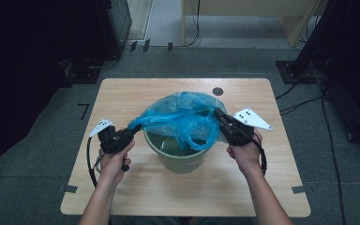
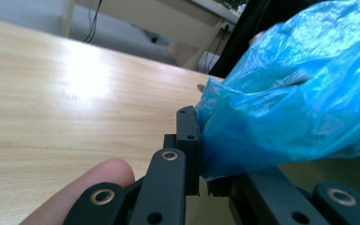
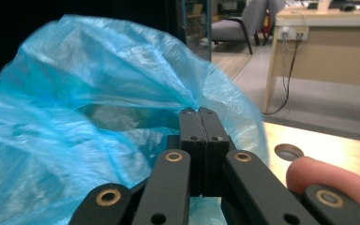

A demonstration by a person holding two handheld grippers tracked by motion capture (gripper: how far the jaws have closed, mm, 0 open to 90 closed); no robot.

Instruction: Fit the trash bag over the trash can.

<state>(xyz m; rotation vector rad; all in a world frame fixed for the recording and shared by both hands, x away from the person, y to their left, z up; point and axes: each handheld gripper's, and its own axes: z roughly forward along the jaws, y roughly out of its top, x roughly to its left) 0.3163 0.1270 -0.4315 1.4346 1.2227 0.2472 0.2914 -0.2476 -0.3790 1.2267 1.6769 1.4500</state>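
The jaws of the left gripper (image 2: 201, 154) are pressed together on a bunched edge of the thin blue plastic bag (image 1: 183, 117). The jaws of the right gripper (image 3: 199, 117) are also clamped, pinching the bag's film at its opposite side. Between them the bag is stretched open above the round green plastic bucket (image 1: 180, 157), which stands in the middle of the light wooden table (image 1: 136, 93). I judge the gripping is done; what is left is to pull the bag's mouth down over the bucket's rim.
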